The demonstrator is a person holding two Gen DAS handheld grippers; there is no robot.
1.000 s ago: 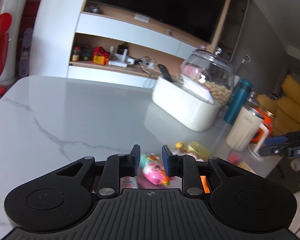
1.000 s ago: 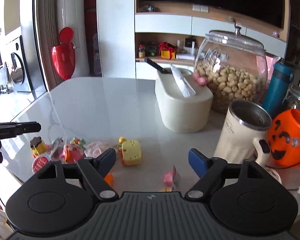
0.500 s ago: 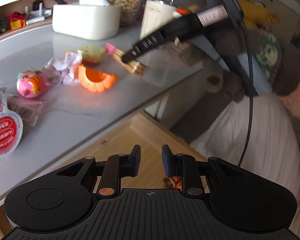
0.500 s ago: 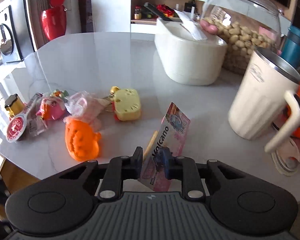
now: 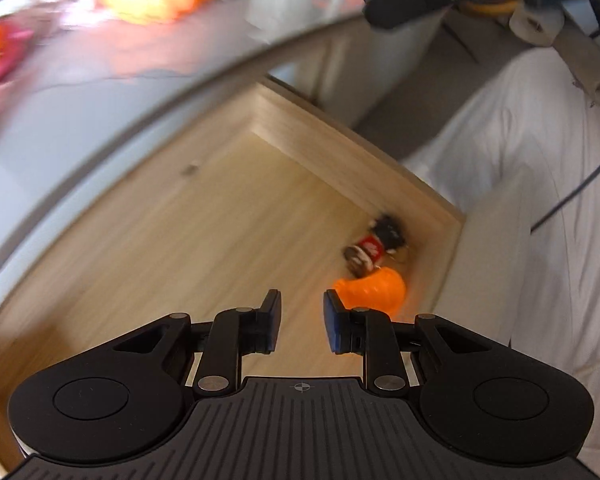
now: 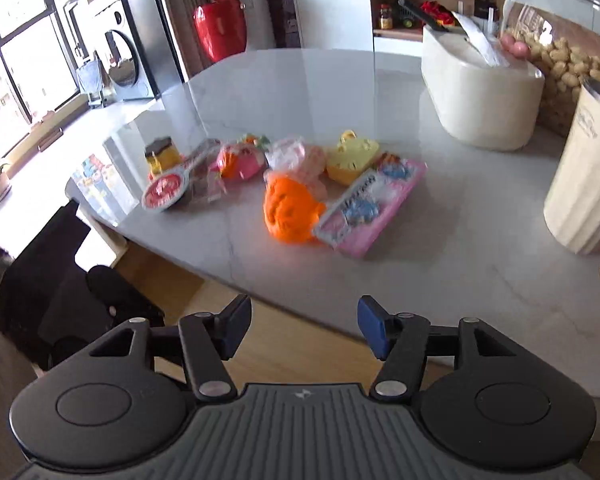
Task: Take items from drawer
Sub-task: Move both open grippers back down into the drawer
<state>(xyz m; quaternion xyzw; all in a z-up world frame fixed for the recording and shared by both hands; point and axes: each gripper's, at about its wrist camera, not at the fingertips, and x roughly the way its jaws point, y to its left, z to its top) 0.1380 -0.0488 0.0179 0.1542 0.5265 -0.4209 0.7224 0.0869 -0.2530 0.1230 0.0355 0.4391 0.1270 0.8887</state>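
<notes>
Grey marble counter (image 6: pixel 440 280) with a light wood drawer (image 5: pixel 204 216) pulled out under its edge. In the drawer's far right corner sit an orange toy (image 5: pixel 374 289) and, touching it, a dark packet (image 5: pixel 374 247) with a red label, too blurry to read. On the counter, near the edge above the drawer, a pink box (image 6: pixel 374 208) lies flat against an orange pumpkin (image 6: pixel 290 210); its print is smeared now, though half a second ago it read "Volcano". The left gripper (image 5: pixel 300 320) points down into the drawer, jaws a little apart and empty, just short of the orange toy. The right gripper (image 6: pixel 303 326) has let the box go and pulled back over the counter edge, jaws spread wide.
</notes>
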